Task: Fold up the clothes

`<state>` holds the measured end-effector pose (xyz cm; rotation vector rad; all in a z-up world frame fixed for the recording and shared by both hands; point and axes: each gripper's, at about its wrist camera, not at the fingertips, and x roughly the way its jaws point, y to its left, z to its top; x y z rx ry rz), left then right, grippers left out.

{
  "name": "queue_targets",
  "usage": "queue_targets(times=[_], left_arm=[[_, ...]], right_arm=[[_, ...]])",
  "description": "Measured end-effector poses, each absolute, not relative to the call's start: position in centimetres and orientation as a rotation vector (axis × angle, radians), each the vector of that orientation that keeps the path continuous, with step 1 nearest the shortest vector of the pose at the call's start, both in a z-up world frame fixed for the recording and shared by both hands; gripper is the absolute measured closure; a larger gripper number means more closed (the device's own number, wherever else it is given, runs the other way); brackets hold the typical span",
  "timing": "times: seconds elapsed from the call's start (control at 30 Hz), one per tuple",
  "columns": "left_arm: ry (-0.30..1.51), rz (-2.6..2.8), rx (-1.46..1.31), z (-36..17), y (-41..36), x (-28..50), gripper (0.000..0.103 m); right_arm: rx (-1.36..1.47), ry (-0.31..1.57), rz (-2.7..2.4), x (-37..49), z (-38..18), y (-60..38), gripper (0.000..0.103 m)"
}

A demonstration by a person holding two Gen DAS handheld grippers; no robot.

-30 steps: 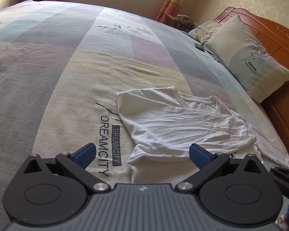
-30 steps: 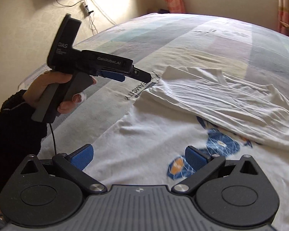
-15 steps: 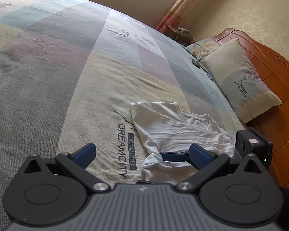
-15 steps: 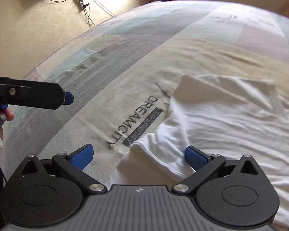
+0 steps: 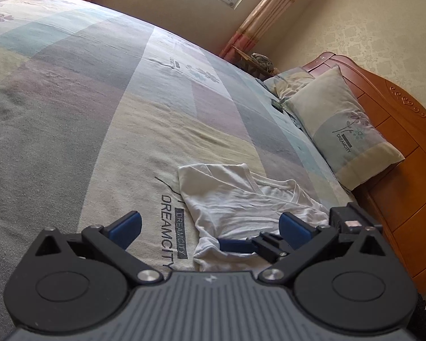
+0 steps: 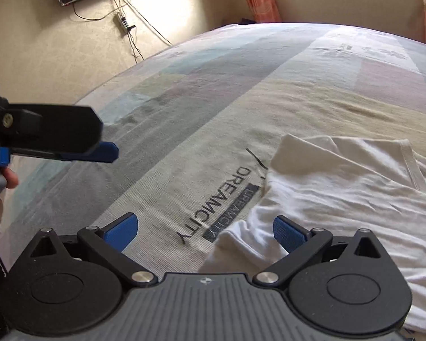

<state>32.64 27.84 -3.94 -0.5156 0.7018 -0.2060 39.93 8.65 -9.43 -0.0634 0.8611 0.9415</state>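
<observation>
- The right tool (image 6: 206, 231) is released, its blue pads spread wide, and it hangs low over the near-left corner of the white T-shirt (image 6: 340, 196). The cloth lies between and under the pads, but nothing is pinched.
- I judge that it is placed there to take that raised corner for the next fold; whether a pad already brushes the fabric I cannot tell.
- The left tool (image 5: 210, 226) is also released and grasps nothing. It sits off the shirt's left side, above the bedspread (image 5: 99, 130) near the printed "DREAMCITY" lettering (image 5: 173, 224), probably waiting clear of the work.
- In the left wrist view the right tool shows as a dark body with one blue finger (image 5: 235, 245) reaching in from the right over the shirt's near edge.
- The T-shirt lies on the bed's near right part, just right of the lettering, already folded over itself into a rough band with wrinkles across it.
- Its ribbed neckline (image 5: 251, 180) is at the far end, so the long axis seems to run near to far, collar pointing toward the far side of the bed.
- A pillow (image 5: 340, 130) leans on the wooden headboard (image 5: 397, 153) at the right, well apart from the shirt.
</observation>
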Motion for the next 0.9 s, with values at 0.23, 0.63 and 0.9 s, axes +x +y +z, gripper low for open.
queue_targets(times=[0.23, 0.63, 0.9], left_arm=[[0.688, -0.231, -0.520, -3.5, 27.8, 32.3, 0.001], [0.661, -0.213, -0.542, -3.1, 28.8, 31.7, 0.001], [0.647, -0.211, -0.595, -3.2, 30.4, 31.4, 0.001]], right_arm=[[-0.106, 0.838, 1.001, 39.0, -8.9, 9.6, 0.000], [-0.144, 0.847, 1.080, 40.3, -10.2, 14.0, 0.000], [-0.218, 0.722, 0.886, 42.4, -7.8, 12.5, 0.000]])
